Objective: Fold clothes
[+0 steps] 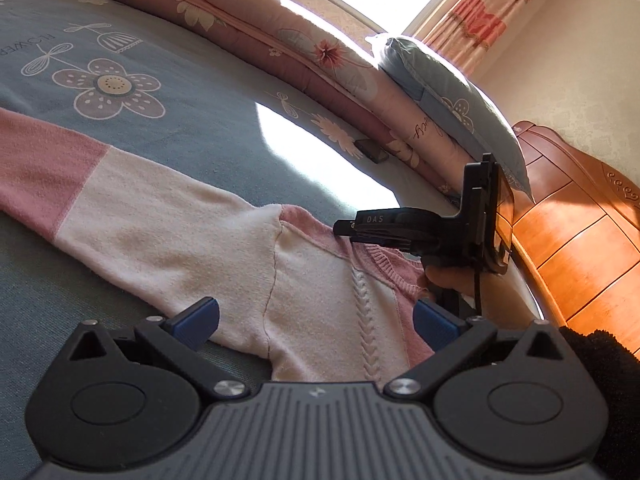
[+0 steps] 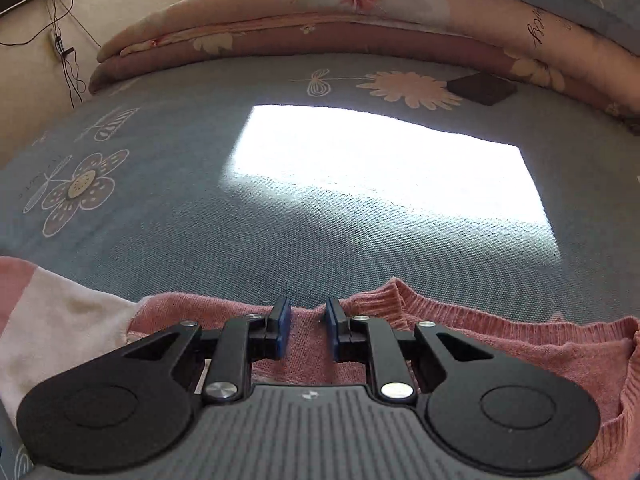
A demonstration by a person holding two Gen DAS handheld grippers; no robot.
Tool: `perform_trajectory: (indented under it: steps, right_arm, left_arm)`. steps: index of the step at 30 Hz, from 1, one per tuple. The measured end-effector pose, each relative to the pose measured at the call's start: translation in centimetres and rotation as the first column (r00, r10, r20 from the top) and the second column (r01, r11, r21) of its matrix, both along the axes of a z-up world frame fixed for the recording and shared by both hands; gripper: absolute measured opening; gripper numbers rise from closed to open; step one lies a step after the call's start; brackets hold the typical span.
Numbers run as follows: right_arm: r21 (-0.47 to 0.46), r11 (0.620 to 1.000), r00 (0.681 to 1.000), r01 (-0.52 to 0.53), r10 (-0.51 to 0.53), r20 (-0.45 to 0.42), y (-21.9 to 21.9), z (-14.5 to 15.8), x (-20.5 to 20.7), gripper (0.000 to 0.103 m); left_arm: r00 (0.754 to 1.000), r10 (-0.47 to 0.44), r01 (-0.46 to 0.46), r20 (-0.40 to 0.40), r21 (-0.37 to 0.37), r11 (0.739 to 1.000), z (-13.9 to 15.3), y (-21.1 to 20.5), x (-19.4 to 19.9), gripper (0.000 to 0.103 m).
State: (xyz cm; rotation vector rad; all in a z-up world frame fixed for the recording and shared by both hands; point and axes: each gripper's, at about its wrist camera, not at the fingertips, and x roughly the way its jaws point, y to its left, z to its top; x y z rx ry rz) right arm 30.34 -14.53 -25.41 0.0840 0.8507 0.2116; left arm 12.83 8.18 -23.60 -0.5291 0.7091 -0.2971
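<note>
A pink and white knit sweater (image 1: 180,240) lies spread on the blue flowered bed sheet (image 1: 200,132), one sleeve stretched out to the left. My left gripper (image 1: 316,308) hovers open and wide just above the sweater's white chest, with nothing pinched. My right gripper (image 1: 344,230), held by a hand (image 1: 448,280), points at the pink shoulder beside the neckline. In the right wrist view my right gripper (image 2: 307,320) stands nearly closed, with a fold of the sweater's (image 2: 500,344) pink shoulder edge pinched between the blue pads (image 2: 282,328).
A folded floral quilt (image 1: 240,12) and a blue pillow (image 1: 448,96) line the far side of the bed. A small dark flat object (image 2: 482,88) lies on the sheet near the quilt. A wooden headboard (image 1: 580,232) stands at the right. A sunlit patch (image 2: 380,184) covers the bare sheet beyond the sweater.
</note>
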Motion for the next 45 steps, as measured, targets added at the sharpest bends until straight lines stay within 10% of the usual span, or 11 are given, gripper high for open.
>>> perform_trajectory:
  steps: [16,26,34,45]
  right_arm:
    - [0.094,0.995,0.999,-0.036,0.039,-0.032,-0.2,1.5,-1.6,0.031]
    - [0.29,0.939,0.974,0.185,-0.215,0.074,-18.9,11.9,-17.6,0.047]
    - [0.391,0.773,0.824,0.501,-0.564,0.059,-34.0,11.4,-29.6,0.057]
    - [0.531,0.434,0.541,0.728,-0.839,-0.057,-46.4,0.9,-35.3,0.061]
  left_arm:
    - [0.997,-0.076,0.074,0.019,0.081,0.994,0.2,-2.4,-0.5,0.102]
    - [0.945,-0.327,0.326,0.024,0.027,0.945,-1.9,-10.7,-2.2,0.102]
    - [0.906,-0.421,0.414,0.044,0.12,0.902,-3.9,-14.3,-3.6,0.102]
    - [0.894,-0.435,0.42,0.102,0.141,0.896,-4.6,-14.4,-3.7,0.102]
